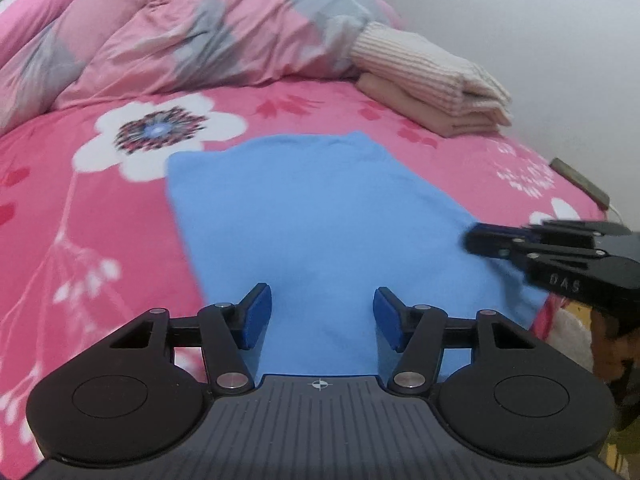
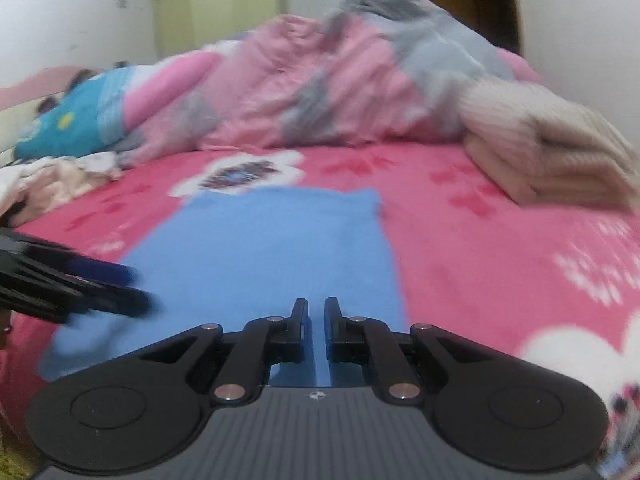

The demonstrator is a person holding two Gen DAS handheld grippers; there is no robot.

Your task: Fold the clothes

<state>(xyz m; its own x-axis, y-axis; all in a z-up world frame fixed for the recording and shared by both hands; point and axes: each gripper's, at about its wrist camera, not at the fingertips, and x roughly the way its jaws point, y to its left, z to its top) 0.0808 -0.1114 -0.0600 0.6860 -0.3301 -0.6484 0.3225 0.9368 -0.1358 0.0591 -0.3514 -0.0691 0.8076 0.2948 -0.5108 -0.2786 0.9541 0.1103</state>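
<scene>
A blue garment (image 1: 320, 208) lies flat in a folded rectangle on the pink flowered bed sheet (image 1: 80, 220). My left gripper (image 1: 322, 312) hovers open over its near edge, blue pads wide apart with nothing between them. At the garment's right edge sits my right gripper (image 1: 474, 240), its fingers together. In the right wrist view the blue garment (image 2: 272, 248) stretches ahead, and the right gripper (image 2: 316, 312) shows only a narrow slit between its fingers. Whether cloth is pinched there is unclear. The left gripper (image 2: 136, 288) appears blurred at the garment's left side.
A folded stack topped by a cream ribbed sweater (image 1: 432, 76) rests at the back right. A pink and grey quilt (image 1: 180, 28) is heaped across the back. Loose pale clothes (image 2: 52, 184) lie at the left. The bed edge and a wall are on the right.
</scene>
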